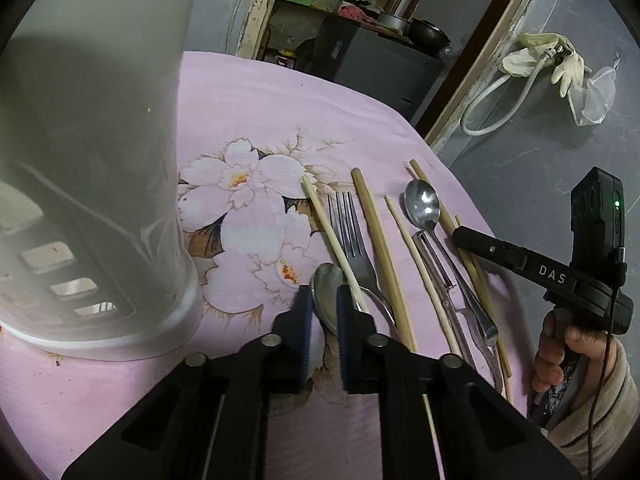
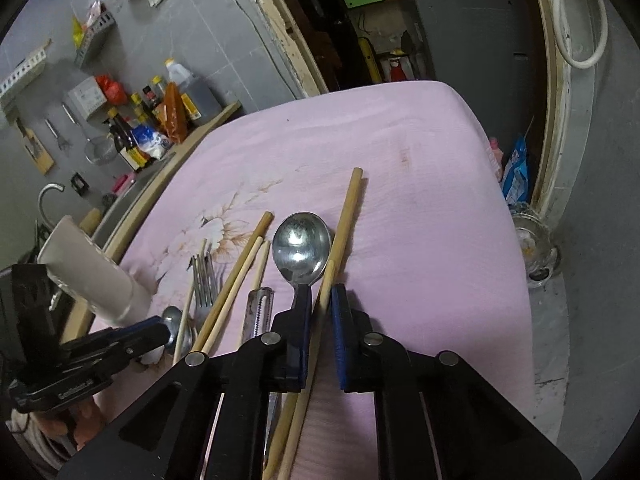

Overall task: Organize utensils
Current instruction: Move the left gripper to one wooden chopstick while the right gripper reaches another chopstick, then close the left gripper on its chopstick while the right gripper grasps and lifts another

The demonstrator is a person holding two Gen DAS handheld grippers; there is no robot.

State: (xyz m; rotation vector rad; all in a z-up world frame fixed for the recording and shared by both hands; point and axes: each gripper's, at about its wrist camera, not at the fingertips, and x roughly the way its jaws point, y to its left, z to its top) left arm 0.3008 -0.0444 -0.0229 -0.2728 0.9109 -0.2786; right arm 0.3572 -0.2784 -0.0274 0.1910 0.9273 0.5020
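On the far left of the pink flowered cloth point(image 1: 248, 112) that covers my table stands a tall white holder point(image 1: 92, 160), upright. Just right of its base, my left hand-held gripper point(image 1: 325, 304) comes down on the nearer spoon point(image 1: 326, 300): its blue pads point(image 1: 306, 312) are drawn in against the bowl of that spoon, clamped on it, with a pale chopstick point(image 1: 332, 240) lying across the right pad. Beside that lie a fork point(image 1: 348, 228), tines away from me, then a thick bamboo chopstick point(image 1: 378, 248), a thin one point(image 1: 420, 264), a clear-handled peeler point(image 1: 444, 280), and a second spoon point(image 1: 422, 204), bowl up.

At the right end of the row, my right hand-held gripper point(image 2: 320, 300) is closed on a chopstick point(image 2: 316, 344), which runs between its pads, and a second stick point(image 2: 346, 224) lies just alongside it. Its left finger sits right at the neck of the second spoon; I cannot tell whether it touches.

At the right edge, my right hand point(image 1: 560, 344) holds the gripper's handle, sleeve at the wrist.
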